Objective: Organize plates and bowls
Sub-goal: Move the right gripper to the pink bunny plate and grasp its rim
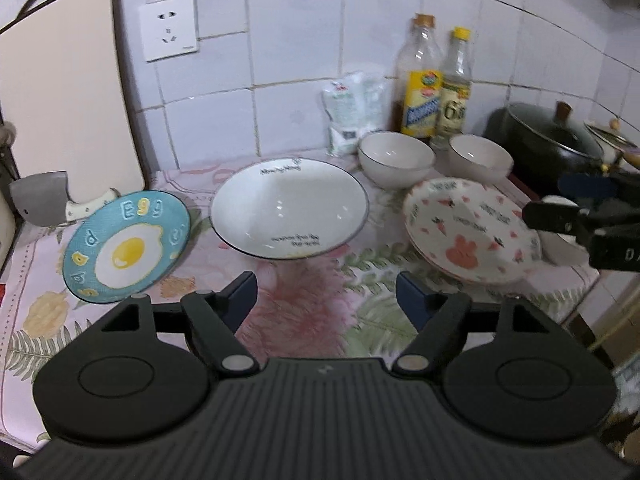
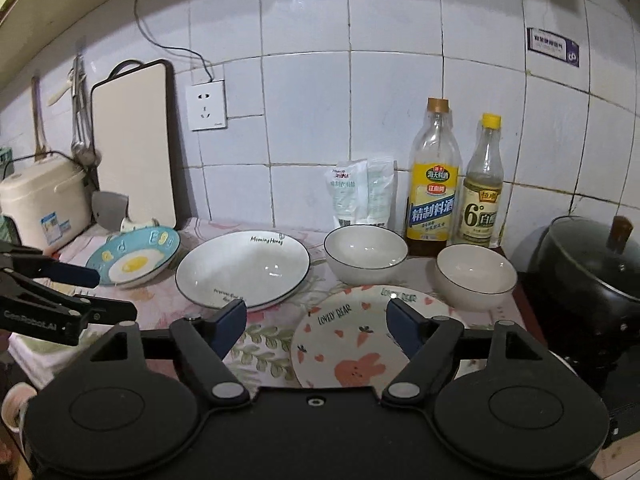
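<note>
Both views are moderately lit by cool indoor light that seems to fall from above. The tiled wall (image 2: pixel 312 128) is brightest in the right wrist view, with a soft white glare patch high on the glossy tiles, fading to grey toward the corners. Small highlights sit in the white plate (image 1: pixel 289 209) and on the bottles (image 2: pixel 434 172). Shadows are soft; a faint one lies under the white plate's near rim on the desk (image 1: pixel 304 304). Fisheye distortion bends the tile lines strongly toward the edges. The left wrist view is slightly blurred, most at the bottles and the floral cloth, while print on the labels reads sharply in the right.
</note>
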Available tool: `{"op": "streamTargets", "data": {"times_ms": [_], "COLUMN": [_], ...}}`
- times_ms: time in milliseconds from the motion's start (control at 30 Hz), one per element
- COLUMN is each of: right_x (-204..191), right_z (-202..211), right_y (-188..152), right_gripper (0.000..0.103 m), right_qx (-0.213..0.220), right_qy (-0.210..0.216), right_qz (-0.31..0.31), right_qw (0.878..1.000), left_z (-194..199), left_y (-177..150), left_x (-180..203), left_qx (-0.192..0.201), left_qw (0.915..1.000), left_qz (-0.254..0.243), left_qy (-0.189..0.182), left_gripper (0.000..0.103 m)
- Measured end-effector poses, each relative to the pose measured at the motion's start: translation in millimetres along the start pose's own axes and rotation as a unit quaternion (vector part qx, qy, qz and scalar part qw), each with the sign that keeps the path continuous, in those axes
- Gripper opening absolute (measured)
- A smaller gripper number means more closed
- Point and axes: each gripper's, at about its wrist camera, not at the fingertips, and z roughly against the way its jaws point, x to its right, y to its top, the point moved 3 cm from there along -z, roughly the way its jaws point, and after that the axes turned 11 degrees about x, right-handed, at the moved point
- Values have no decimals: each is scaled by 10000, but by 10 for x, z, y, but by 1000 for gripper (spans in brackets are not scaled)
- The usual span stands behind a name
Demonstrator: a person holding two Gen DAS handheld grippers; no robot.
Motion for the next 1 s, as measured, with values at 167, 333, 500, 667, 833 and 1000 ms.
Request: {"op": "streamTargets", "data": {"times_ms": [167,333,500,667,833,1000], "right_x": [67,172,265,370,542,715], "right_z": [226,400,485,452,259,31], "right_y": [-32,-102,-238,-456,-743,-986], "right_gripper": [84,84,84,84,84,84], "right_qx": [-32,-36,-119,-288,-522,-615], "right_qy": [55,22,0,-2,96,-57], "right_qz": [91,-102,-387,-910,-1435,-1829], "right_qw": [9999,9999,9992,9954,9882,9812], "left_z": [58,-34,-173,-361,-529,-685], "left_y": [-44,-86,-151,-198,-239,-253], "left_x": [136,304,425,529,603,606], "left_qx": [-15,-41,-186,-352,-405,-113], "left_qw": [9996,9990,9980,9970,9972,9993], "left_qz": [-88,-233,-215,-295,-293,-204], "left_qy": [-276,-392,-567,-617,-560,-286], "left_gripper": [82,82,82,82,82,81]}}
